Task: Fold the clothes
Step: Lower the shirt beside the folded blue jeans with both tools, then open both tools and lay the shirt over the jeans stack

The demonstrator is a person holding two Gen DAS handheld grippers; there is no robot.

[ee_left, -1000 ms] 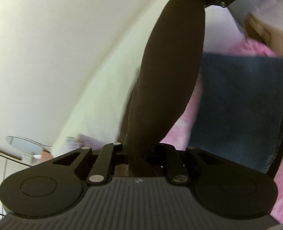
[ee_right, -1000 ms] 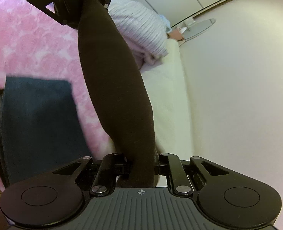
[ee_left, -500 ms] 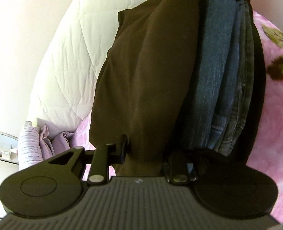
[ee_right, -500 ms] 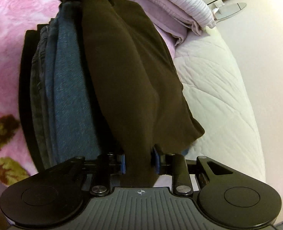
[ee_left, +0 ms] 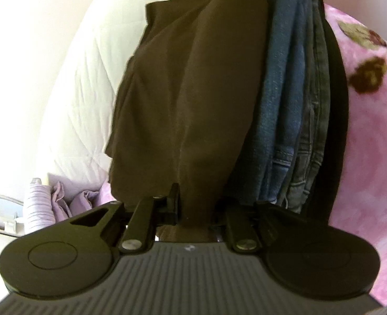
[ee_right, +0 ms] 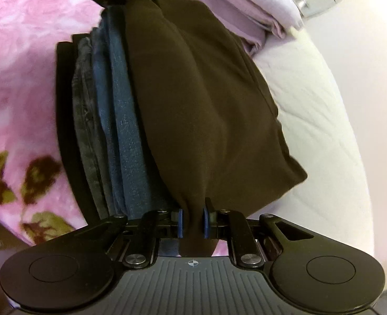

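Now we see the dark brown garment (ee_left: 193, 99) stretched between both grippers, lying over the stack of folded jeans (ee_left: 293, 105) at centre frame; a second ago it hung in the air as a narrow band with the jeans far below, so it has come down onto the stack. Half a second ago it sat about as it does now. The left gripper (ee_left: 193, 210) pinches one end at bottom centre of its view, jaws closing, cloth between them. The right gripper (ee_right: 192, 223) pinches the other end between its blue pads (ee_right: 180, 223), jaws also closing on cloth. Each view shows the other gripper at the top edge, at the far end of the garment. Jeans sit right of the brown cloth in the left view, left of it in the right view, over a black folded piece (ee_right: 64, 110). All rests on a pink floral blanket (ee_right: 17, 65). A white quilted mattress (ee_left: 78, 99) lies beside it, lilac striped bedding (ee_right: 245, 5) at upper right of the right view.
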